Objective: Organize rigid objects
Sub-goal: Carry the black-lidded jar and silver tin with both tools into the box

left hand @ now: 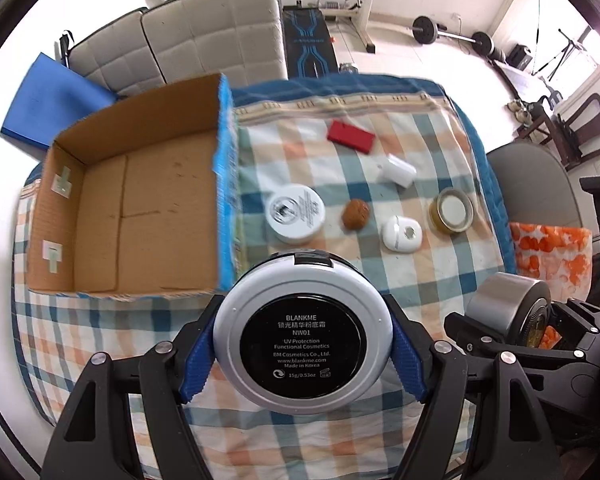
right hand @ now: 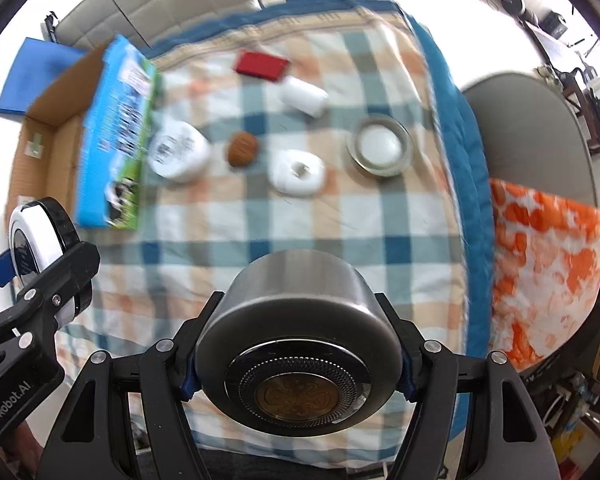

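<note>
**Both hand-held grippers loaded, box still bare**

The left hand-held gripper [left hand: 303, 354] is clamped across the rim of a round cosmetic compact [left hand: 303, 336], its blue pads pressing the left and right edges. The compact is held above the near part of the bench, its labelled black underside facing the camera, so its short axis runs along the fingers toward the far side. The right hand-held gripper [right hand: 298, 354] grips a squat metal tin [right hand: 300, 344] by its sides in the same way; the ornamented round face looks back at the lens and the cylinder's axis points away, toward the far edge.

Beyond them, the checked cloth [left hand: 380, 288] on the bench carries six loose items: a white cream jar [left hand: 295, 212], a walnut [left hand: 355, 215], a small white case [left hand: 401, 233], a glass jar with a pale lid [left hand: 453, 210], a white bottle [left hand: 396, 169] lying on its side, and a red box [left hand: 350, 136] farthest out.

At the left sits the open cardboard box [left hand: 140, 200], with nothing visible inside. Judging from that, the sorting has barely begun: two things are lifted, none stowed, six wait.
</note>
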A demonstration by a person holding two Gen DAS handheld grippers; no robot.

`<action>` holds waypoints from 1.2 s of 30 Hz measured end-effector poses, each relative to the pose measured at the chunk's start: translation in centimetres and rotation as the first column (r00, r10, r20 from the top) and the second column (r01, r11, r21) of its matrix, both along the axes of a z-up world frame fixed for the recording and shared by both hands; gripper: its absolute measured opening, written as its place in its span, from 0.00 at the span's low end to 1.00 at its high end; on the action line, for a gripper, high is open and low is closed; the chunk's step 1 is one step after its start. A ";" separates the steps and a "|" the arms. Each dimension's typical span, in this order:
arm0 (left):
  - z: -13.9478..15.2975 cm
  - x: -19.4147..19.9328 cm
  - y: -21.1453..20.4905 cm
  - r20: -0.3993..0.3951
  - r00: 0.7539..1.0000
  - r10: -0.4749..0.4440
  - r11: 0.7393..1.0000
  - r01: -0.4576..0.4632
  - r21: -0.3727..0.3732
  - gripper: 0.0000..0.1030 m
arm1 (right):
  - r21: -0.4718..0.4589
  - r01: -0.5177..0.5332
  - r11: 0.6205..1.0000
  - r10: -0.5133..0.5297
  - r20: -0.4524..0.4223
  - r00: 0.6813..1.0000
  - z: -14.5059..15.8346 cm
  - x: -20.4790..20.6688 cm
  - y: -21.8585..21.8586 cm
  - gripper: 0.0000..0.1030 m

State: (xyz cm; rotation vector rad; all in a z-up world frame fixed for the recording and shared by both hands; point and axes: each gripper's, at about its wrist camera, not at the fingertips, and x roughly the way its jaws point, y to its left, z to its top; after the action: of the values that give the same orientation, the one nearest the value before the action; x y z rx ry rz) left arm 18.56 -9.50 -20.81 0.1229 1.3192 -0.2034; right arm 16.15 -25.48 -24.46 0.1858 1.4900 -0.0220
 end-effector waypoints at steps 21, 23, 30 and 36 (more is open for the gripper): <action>0.9 14.7 18.1 0.056 0.995 0.087 0.994 -0.090 0.057 0.71 | 0.022 -0.058 0.998 0.057 0.054 0.997 1.5 15.8 20.3 0.71; 0.0 15.9 19.3 0.038 0.995 0.095 0.994 -0.097 0.048 0.71 | 0.035 -0.054 0.998 0.052 0.039 0.998 0.6 17.0 21.3 0.71; -4.5 19.5 23.1 -0.062 0.986 0.153 0.988 -0.154 -0.017 0.71 | 0.062 -0.041 0.997 0.042 -0.008 0.999 -3.2 21.1 23.8 0.71; -9.1 21.8 25.7 -0.193 0.959 0.205 0.967 -0.230 -0.113 0.71 | 0.067 -0.030 0.997 0.032 -0.042 0.999 -6.5 24.1 25.0 0.71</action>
State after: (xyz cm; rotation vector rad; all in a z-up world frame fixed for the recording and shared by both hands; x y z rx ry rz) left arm 40.33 16.15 -29.95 -0.1592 1.4831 -0.1166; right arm 40.26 -0.51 -30.98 0.2172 1.5377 0.0490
